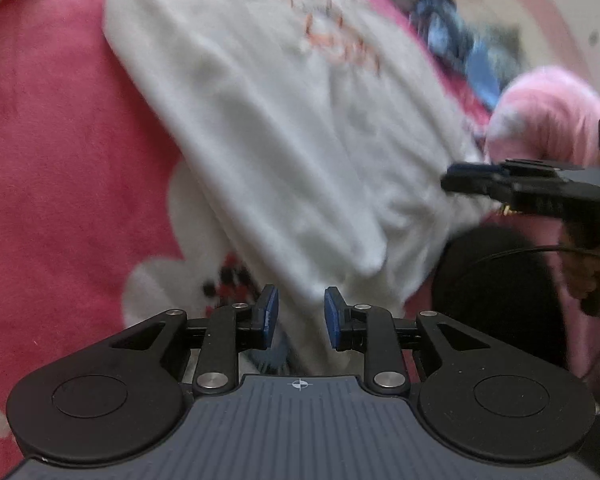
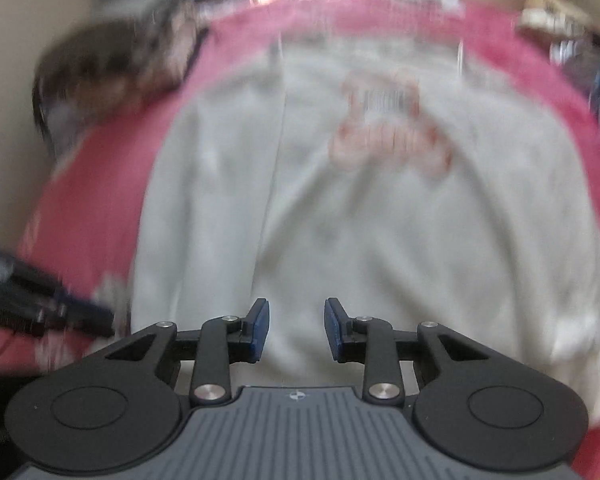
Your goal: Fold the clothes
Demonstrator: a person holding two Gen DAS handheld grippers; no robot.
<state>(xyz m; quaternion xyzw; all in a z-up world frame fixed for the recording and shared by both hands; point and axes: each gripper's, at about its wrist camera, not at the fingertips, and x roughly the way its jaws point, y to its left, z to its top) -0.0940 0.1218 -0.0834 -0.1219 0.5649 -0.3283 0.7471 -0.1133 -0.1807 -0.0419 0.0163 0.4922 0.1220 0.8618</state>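
Both your left tongs (image 1: 301, 316) and right tongs (image 2: 297, 328) stand slightly parted, gripping nothing. Ahead of both lies the white garment (image 2: 360, 220), spread over the pink blanket (image 1: 60, 140), clear of the pads.

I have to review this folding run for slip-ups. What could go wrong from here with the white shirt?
Both grippers, left and right, stand open with nothing between the pads, just above the white shirt; a hasty pull back might snag its near hem and undo the fold. The shirt lies skewed on the pink blanket, so later folds may come out uneven.
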